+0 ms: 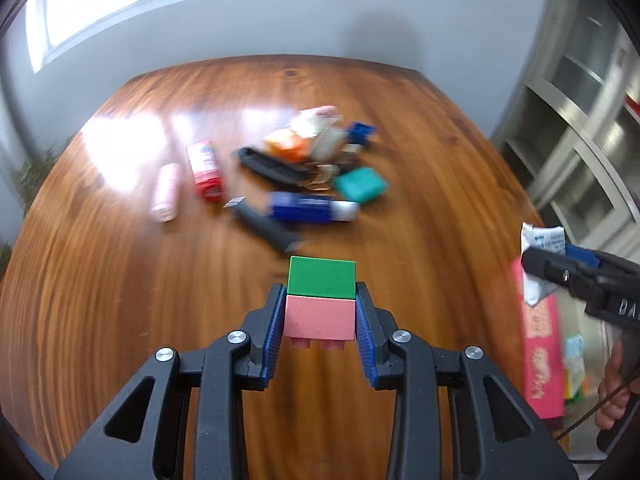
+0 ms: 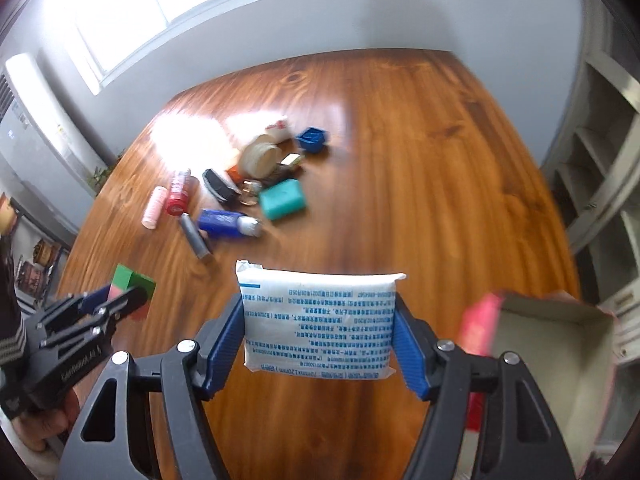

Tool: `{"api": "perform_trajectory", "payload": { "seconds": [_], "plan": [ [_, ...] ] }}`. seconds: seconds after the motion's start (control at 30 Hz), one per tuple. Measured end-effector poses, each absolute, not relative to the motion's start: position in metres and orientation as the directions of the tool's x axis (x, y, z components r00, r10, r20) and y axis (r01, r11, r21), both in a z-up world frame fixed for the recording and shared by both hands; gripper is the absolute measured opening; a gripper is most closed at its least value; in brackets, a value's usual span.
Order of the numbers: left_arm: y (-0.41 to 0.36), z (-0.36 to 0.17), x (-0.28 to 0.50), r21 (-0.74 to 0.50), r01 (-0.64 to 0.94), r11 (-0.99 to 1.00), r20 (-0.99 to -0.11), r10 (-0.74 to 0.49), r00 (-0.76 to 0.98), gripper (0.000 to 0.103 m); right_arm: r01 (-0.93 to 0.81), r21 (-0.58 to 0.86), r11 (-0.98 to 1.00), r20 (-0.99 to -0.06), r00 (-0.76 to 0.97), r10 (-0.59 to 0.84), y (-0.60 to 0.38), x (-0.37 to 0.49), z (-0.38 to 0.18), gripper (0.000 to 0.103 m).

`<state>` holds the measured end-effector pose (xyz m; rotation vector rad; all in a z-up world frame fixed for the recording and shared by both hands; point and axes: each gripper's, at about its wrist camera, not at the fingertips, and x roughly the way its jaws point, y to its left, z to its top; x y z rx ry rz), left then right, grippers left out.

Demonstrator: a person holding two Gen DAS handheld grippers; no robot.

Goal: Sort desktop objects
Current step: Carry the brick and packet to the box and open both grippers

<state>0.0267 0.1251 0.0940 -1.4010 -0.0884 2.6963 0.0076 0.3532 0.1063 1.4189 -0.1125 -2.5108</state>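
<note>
My left gripper (image 1: 322,292) is shut on a green-over-pink stacked toy block (image 1: 320,316), held above the wooden table (image 1: 120,280). In the right wrist view that left gripper (image 2: 128,294) and its block (image 2: 130,278) show at the lower left. My right gripper (image 2: 320,304) is shut on a white packet with blue print (image 2: 320,320), its blue pads pressing both edges. It also appears at the right edge of the left wrist view, the right gripper (image 1: 536,264) with the packet (image 1: 542,236). An open pink cardboard box (image 2: 560,332) sits just right of the right gripper.
A blurred pile lies mid-table: teal case (image 1: 360,186), blue tube (image 1: 308,208), red can (image 1: 206,172), pink roll (image 1: 164,192), black comb (image 1: 272,166), dark pen-like tool (image 1: 264,228), blue brick (image 1: 360,132). Grey shelves (image 1: 580,120) stand past the table's right edge.
</note>
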Motion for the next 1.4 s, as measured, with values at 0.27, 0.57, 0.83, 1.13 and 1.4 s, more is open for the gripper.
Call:
{"api": "perform_trajectory", "payload": {
  "seconds": [0.27, 0.57, 0.83, 1.13, 1.4],
  "plan": [
    [0.244, 0.123, 0.039, -0.106, -0.325, -0.94, -0.78, 0.281, -0.56, 0.036, 0.023, 0.17, -0.985, -0.85, -0.502, -0.158, 0.445, 0.071, 0.102, 0.072],
    [0.36, 0.126, 0.057, -0.126, -0.552, -0.825, -0.782, 0.425, -0.456, 0.036, -0.067, 0.172, -0.983, -0.854, -0.507, -0.115, 0.499, 0.126, 0.086, 0.074],
    [0.406, 0.105, 0.058, -0.133, -0.577, -0.806, -0.837, 0.403, -0.37, 0.037, -0.112, 0.202, -0.973, -0.847, -0.519, -0.116, 0.511, 0.137, 0.078, 0.08],
    [0.418, 0.116, 0.049, -0.126, -0.611, -0.781, -0.799, 0.445, -0.404, 0.058, -0.168, 0.158, -0.973, -0.838, -0.544, -0.042, 0.529, 0.133, 0.082, 0.08],
    [0.391, 0.124, 0.032, -0.106, -0.557, -0.824, -0.781, 0.416, -0.466, 0.058, -0.109, 0.14, -0.984, -0.812, -0.581, -0.051, 0.514, 0.106, 0.093, 0.08]
  ]
}}
